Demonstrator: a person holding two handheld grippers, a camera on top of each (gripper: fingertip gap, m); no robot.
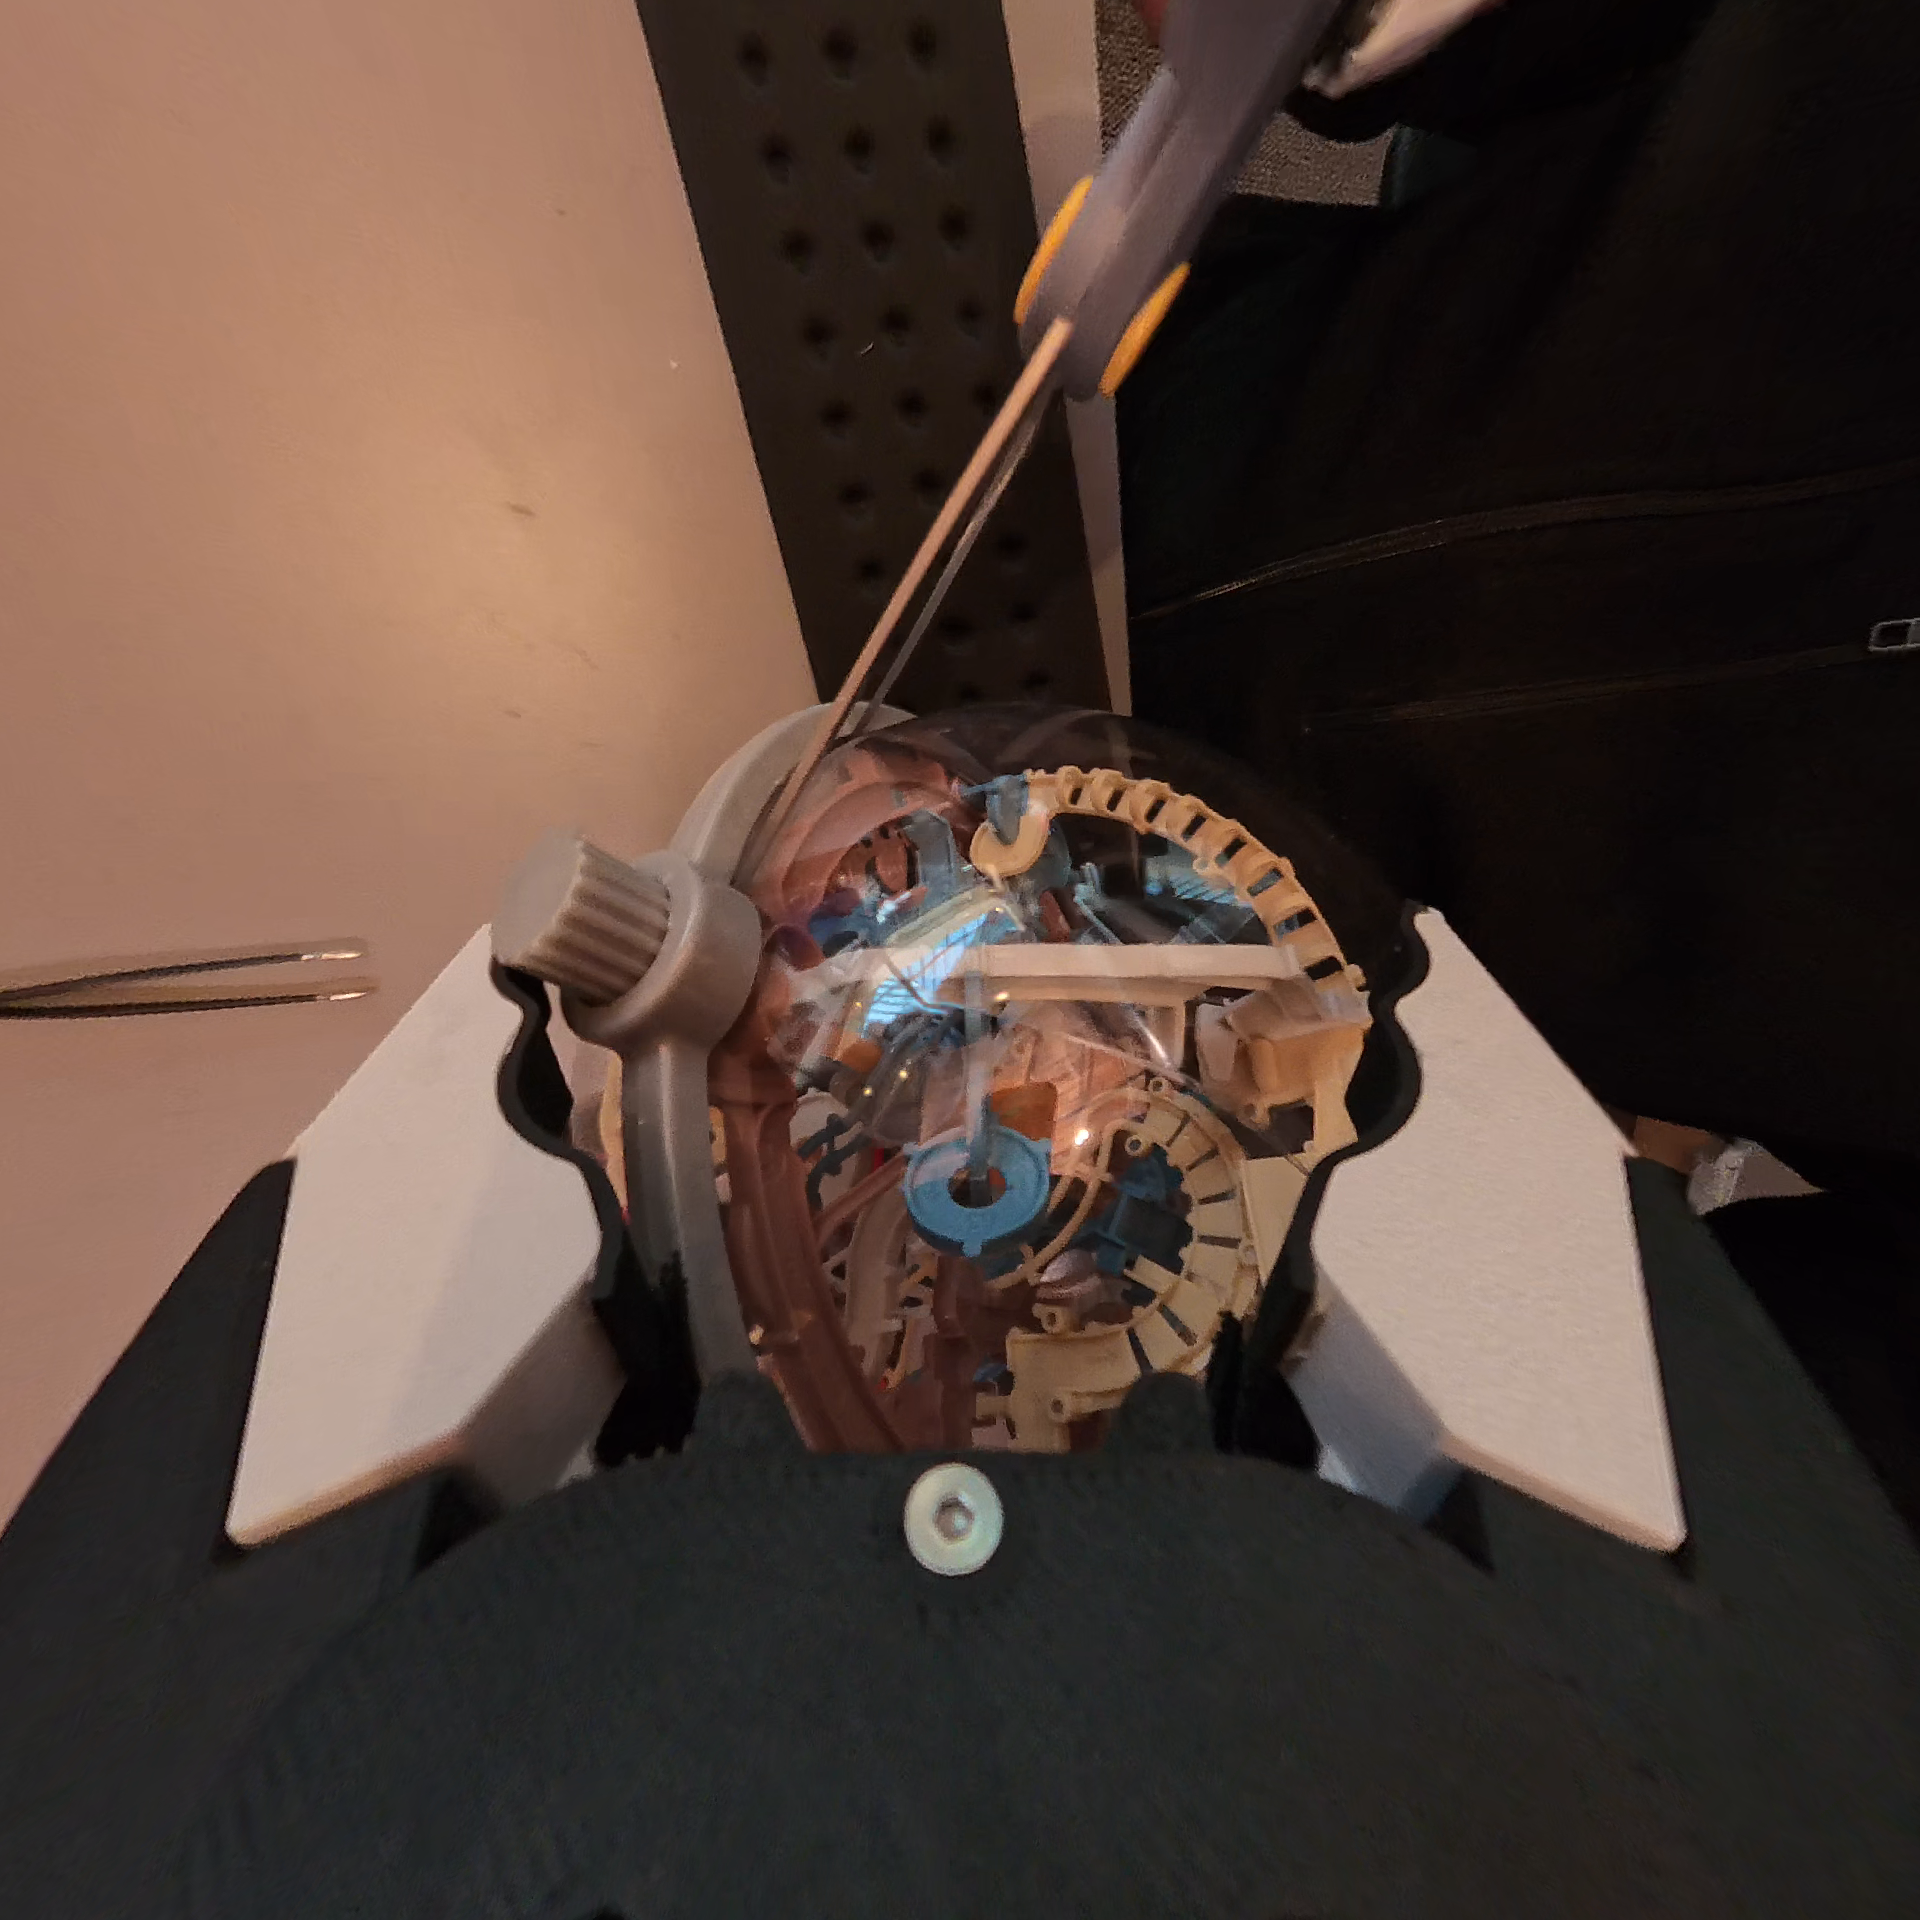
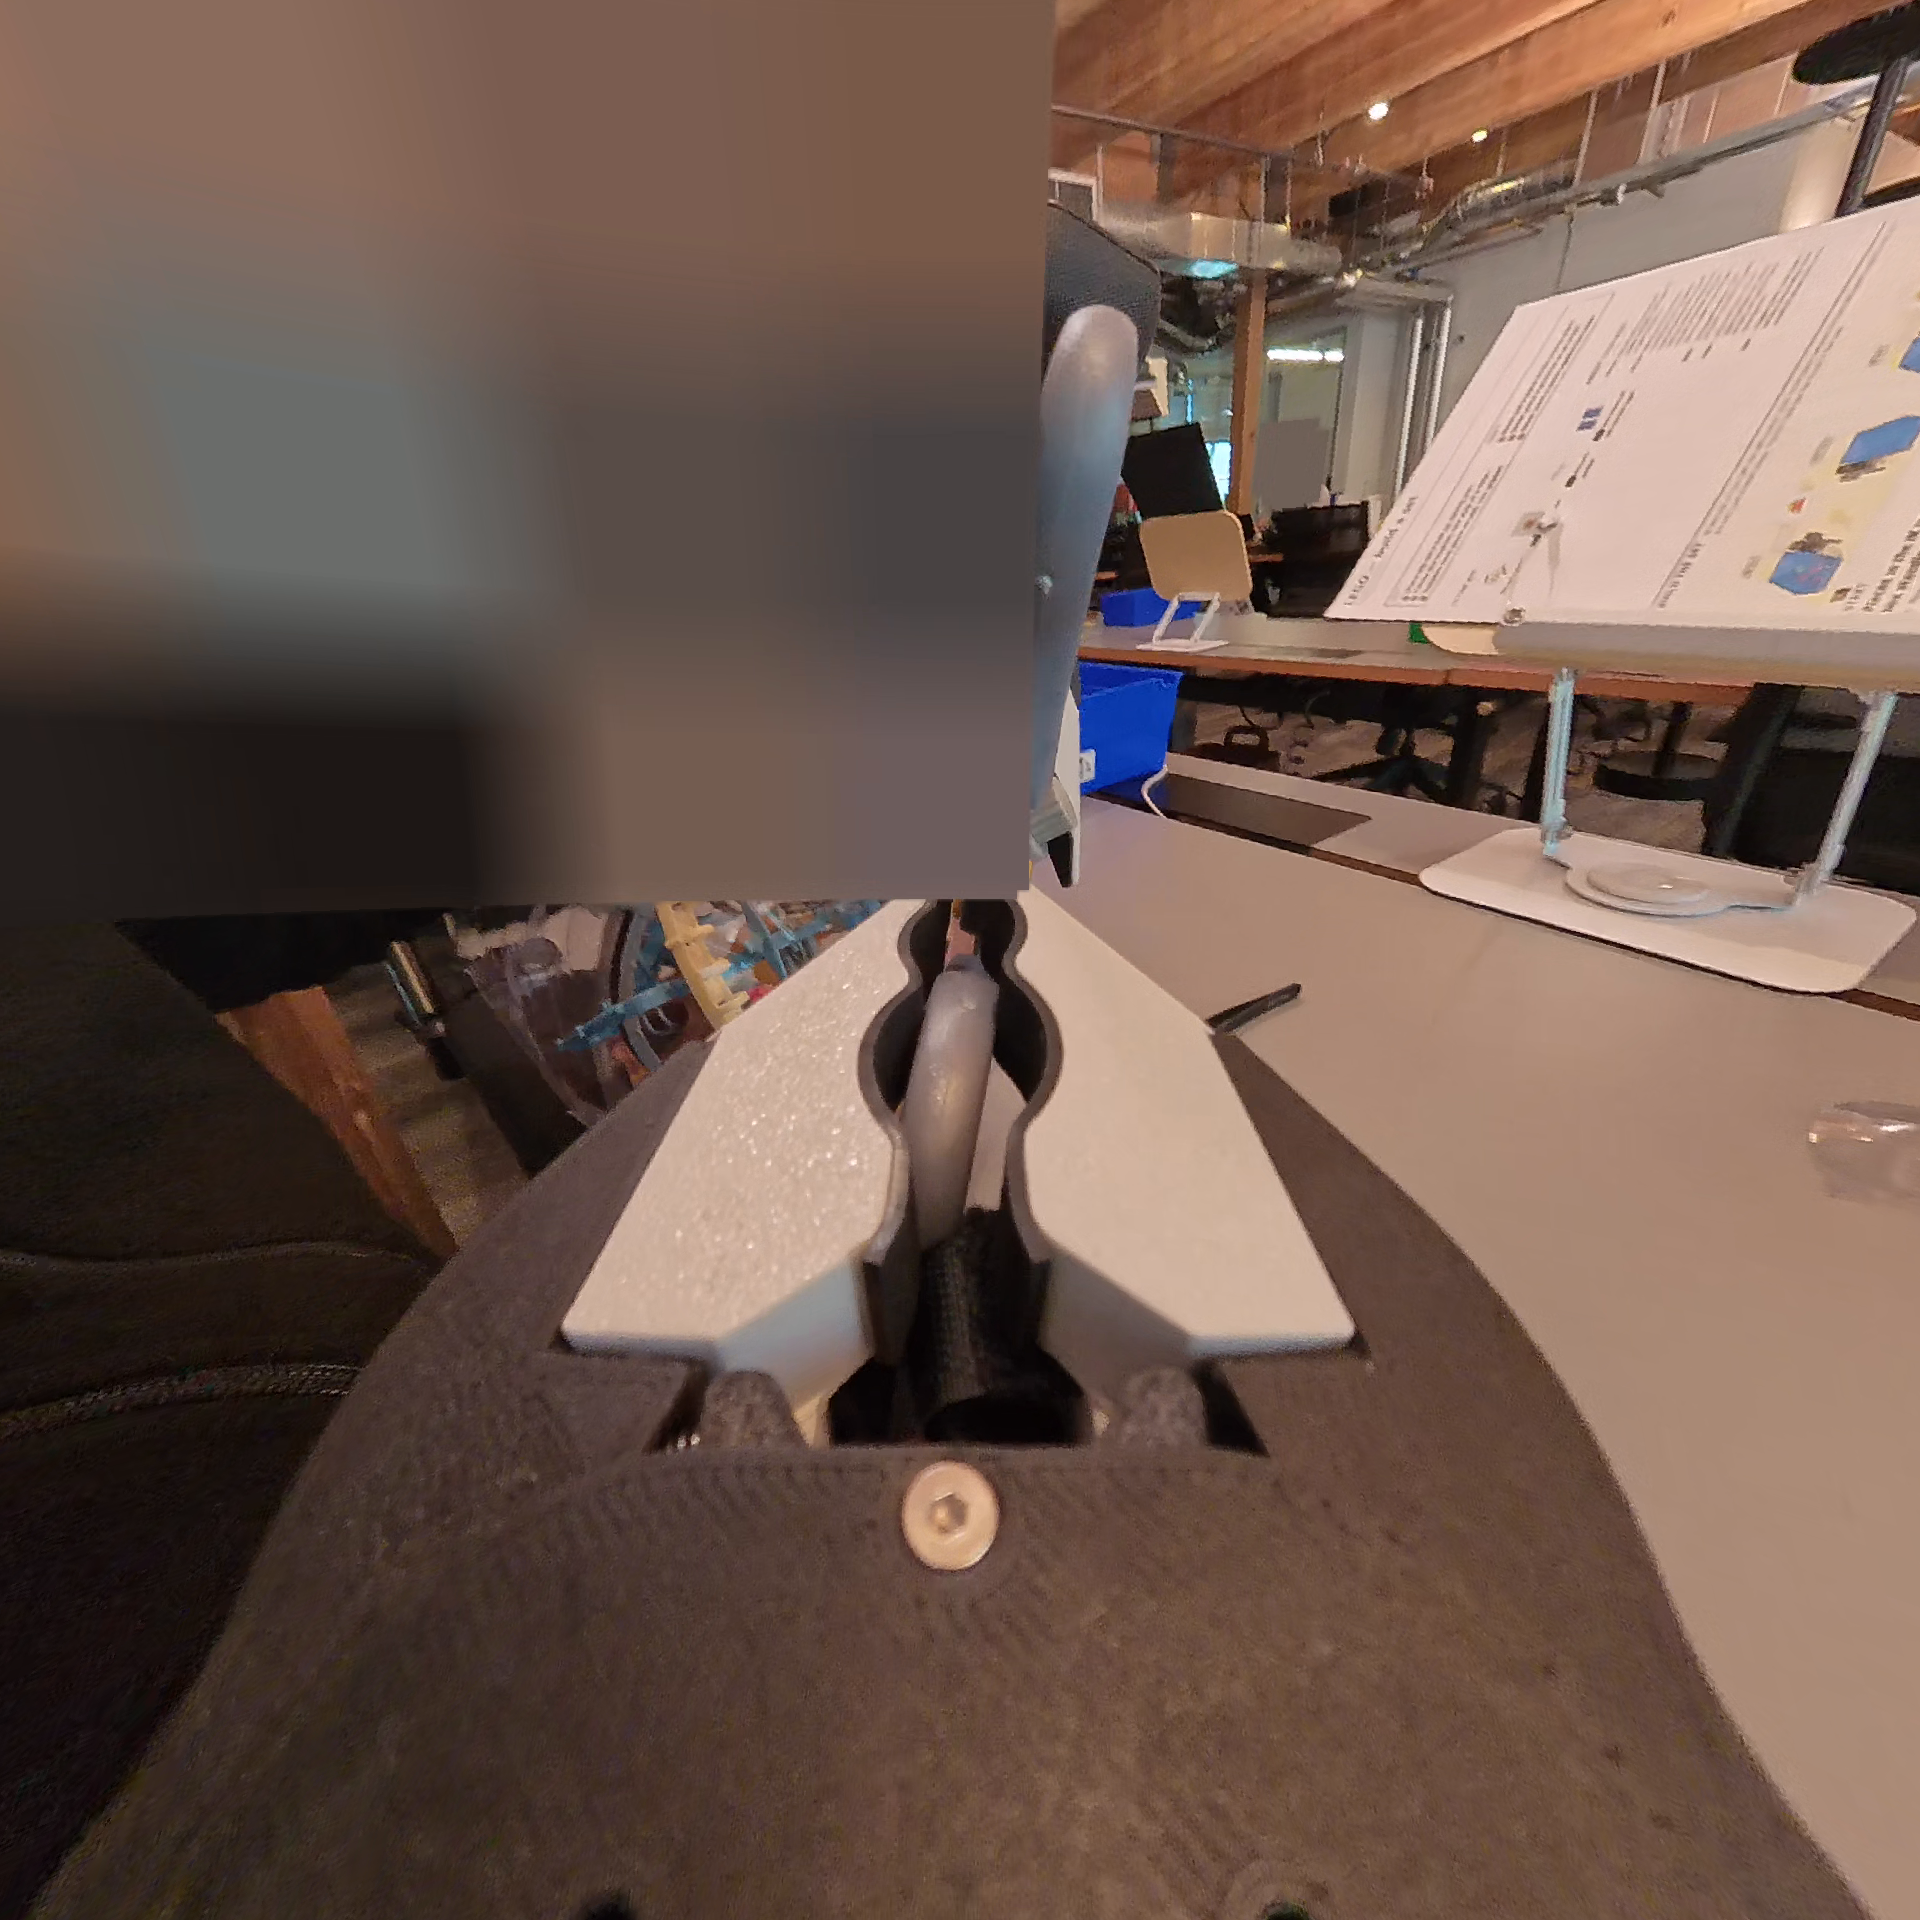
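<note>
My left gripper [image 1: 956,935] is shut on a clear-domed plastic model [image 1: 1039,1039] with cream, blue and brown parts inside and a grey ring with a ribbed knob [image 1: 582,925]. Long thin tweezers with a grey and yellow grip [image 1: 1122,260] come down from the upper right. Their closed tips touch the grey ring at the top of the dome [image 1: 805,779]. My right gripper [image 2: 971,914] is shut on the grey handle of these tweezers [image 2: 945,1101]. The model also shows in the right wrist view [image 2: 675,977], beyond and left of the fingers.
A second pair of steel tweezers [image 1: 208,977] lies on the pale table [image 1: 312,520] to the left. A dark perforated chair back [image 1: 862,312] and a person's dark clothing [image 1: 1507,520] are behind. A stand with a printed sheet [image 2: 1662,436], a black pen [image 2: 1257,1006] and a small clear piece [image 2: 1870,1153] are on the right. My right fingertips sit around 12 cm from my left ones.
</note>
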